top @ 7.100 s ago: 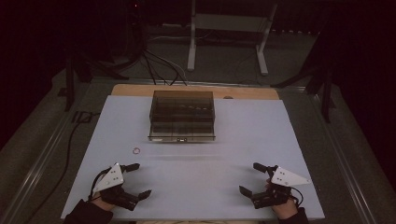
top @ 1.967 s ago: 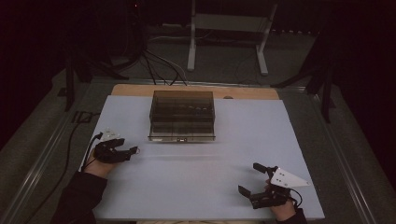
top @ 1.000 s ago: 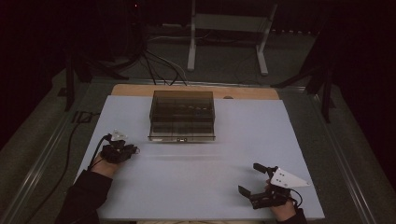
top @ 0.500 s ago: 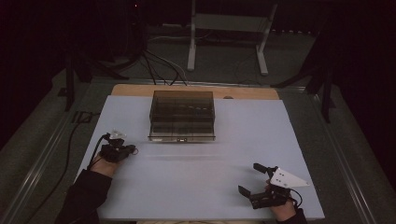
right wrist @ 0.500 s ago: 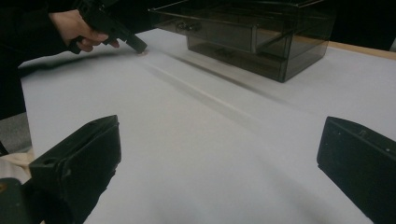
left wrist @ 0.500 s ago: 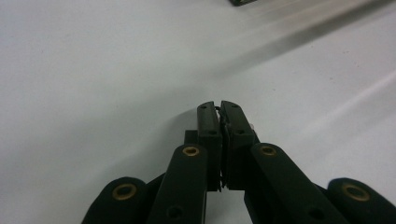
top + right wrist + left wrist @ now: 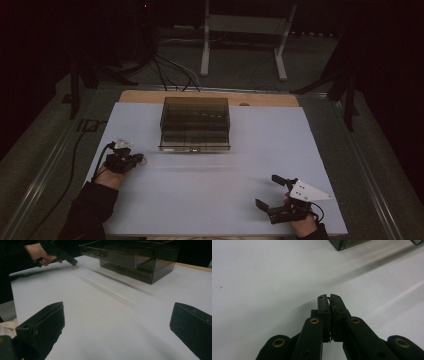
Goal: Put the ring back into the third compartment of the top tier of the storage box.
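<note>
Ring: we see a small thin ring (image 7: 328,298) caught at the very tips of the left gripper; only a sliver of its wire edge peeks out between the pads, and we cannot tell its colour.
Ring's place: it lies low over the left part of the table, in front of and to the left of the box, well apart from it.
Left gripper: the left gripper (image 7: 140,159) has its black jaws pressed together, pinching the ring, with the tips angled down at the sheet.
Left hand: the person's left hand (image 7: 37,252) wraps the gripper's body, and a dark sleeve (image 7: 90,210) comes in from the bottom edge.
Right gripper: the right gripper (image 7: 266,190) sits near the front right of the table, jaws spread wide with nothing between them, and its grey three-cornered plate faces up.
Surface: we see a large white sheet (image 7: 225,200) covering the table, with a strip of bare wooden tabletop (image 7: 270,100) showing along its far edge.
Box: a smoky translucent plastic box with small compartments (image 7: 195,122) stands at the far middle of the sheet.
Beyond the table: a grey metal stand (image 7: 240,25) and loose dark cables (image 7: 170,70) lie on the floor in a dim room.
</note>
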The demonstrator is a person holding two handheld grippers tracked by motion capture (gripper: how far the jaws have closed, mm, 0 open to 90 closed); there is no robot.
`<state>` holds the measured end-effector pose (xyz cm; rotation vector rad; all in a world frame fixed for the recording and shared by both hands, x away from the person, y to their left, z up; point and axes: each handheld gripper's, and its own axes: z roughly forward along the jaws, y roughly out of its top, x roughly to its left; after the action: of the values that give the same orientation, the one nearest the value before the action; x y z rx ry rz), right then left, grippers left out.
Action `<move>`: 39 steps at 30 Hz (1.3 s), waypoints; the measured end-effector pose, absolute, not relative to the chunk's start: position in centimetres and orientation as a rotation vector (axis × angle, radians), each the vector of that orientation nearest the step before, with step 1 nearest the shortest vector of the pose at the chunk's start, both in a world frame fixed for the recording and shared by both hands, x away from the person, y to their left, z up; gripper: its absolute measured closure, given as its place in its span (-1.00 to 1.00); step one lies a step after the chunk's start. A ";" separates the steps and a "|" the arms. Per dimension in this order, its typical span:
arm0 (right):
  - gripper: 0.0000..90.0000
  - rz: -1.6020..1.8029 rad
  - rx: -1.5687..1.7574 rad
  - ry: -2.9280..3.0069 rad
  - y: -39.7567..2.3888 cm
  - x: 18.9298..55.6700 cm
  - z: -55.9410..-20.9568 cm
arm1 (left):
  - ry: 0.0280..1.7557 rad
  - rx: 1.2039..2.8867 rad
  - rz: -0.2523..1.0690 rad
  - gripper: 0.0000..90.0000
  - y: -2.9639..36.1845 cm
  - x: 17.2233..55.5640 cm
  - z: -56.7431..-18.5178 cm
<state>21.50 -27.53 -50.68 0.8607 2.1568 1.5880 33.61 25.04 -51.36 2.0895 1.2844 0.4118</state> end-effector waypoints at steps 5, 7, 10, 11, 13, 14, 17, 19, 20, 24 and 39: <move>-1.00 1.590 0.859 2.154 -27.6 21.5 -50.7 | 1.276 2.073 0.428 0.99 25.3 33.4 -50.7; -1.00 1.589 0.867 2.156 -27.5 21.5 -50.7 | 1.273 2.059 0.432 0.99 25.4 33.3 -50.5; -1.00 1.587 0.862 2.153 -27.6 21.5 -50.7 | 1.262 2.046 0.445 0.99 25.6 33.2 -49.8; -1.00 1.587 0.862 2.153 -27.6 21.5 -50.7 | 1.263 2.040 0.445 0.99 25.7 33.2 -49.7; -1.00 1.591 0.871 2.149 -27.6 21.5 -50.6 | 1.259 2.030 0.455 0.99 25.8 33.0 -49.3; -1.00 1.592 0.869 2.146 -27.6 21.5 -50.6 | 1.256 2.026 0.454 0.99 25.8 33.0 -49.2; -1.00 1.590 0.870 2.149 -27.6 21.5 -50.7 | 1.242 2.016 0.457 0.99 25.7 32.9 -48.7; -1.00 1.588 0.866 2.153 -27.5 21.5 -50.7 | 1.239 2.013 0.465 0.99 25.7 32.9 -48.5; -1.00 1.590 0.863 2.152 -27.5 21.5 -50.7 | 1.235 2.014 0.465 0.99 25.7 32.9 -48.4; -1.00 1.588 0.866 2.155 -27.5 21.4 -50.7 | 1.227 2.006 0.474 0.99 25.7 32.8 -48.0; -1.00 1.586 0.866 2.155 -27.6 21.4 -50.7 | 1.185 1.999 0.486 0.99 25.1 32.8 -46.8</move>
<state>21.45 -27.56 -50.71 0.8657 2.1555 1.5862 32.81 25.08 -46.81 1.9990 1.1847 0.4860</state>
